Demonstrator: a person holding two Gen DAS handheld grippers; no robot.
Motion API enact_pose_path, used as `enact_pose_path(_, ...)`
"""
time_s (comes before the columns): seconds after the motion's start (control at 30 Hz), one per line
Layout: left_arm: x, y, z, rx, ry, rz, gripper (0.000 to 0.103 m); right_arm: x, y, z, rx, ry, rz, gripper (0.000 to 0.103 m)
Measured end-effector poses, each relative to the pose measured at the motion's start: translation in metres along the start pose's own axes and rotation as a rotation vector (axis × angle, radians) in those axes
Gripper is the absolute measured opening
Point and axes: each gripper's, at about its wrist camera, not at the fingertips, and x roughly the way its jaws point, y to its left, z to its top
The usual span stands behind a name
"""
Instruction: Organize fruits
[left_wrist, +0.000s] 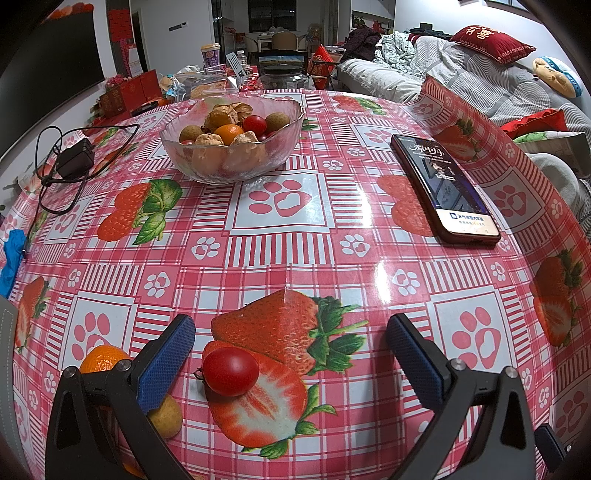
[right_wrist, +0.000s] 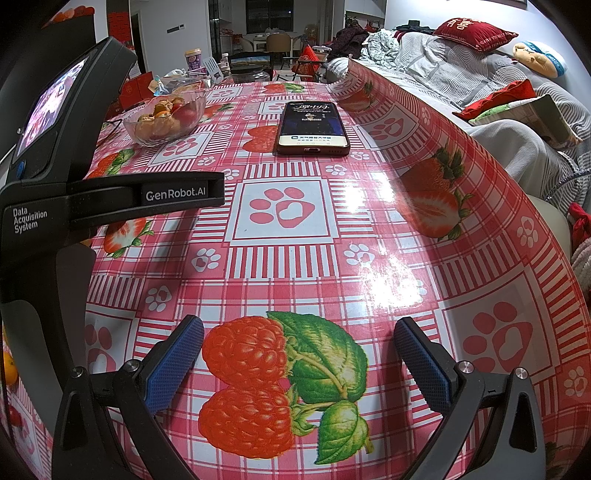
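I read the cherry tomato (left_wrist: 231, 371) on the tablecloth (left_wrist: 280, 254), between the spread fingers of my left gripper (left_wrist: 291, 339), nearer the left finger. It is red, glossy, stem attached. My right gripper (right_wrist: 299, 345) is spread, empty.

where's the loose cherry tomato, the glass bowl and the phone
cherry tomato (left_wrist: 231, 371): left wrist view, middle of its red skin
glass bowl (left_wrist: 207, 162): left wrist view, its front glass wall
phone (right_wrist: 313, 123): right wrist view, centre of its screen
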Motion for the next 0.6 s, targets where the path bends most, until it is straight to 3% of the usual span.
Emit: enact_pose_path(0.6, 0.0001, 0.0003, 0.0002, 0.000, 0.000, 0.000, 0.103, 0.0000, -0.0001, 0.0000, 0.000, 0.000, 0.000, 0.103)
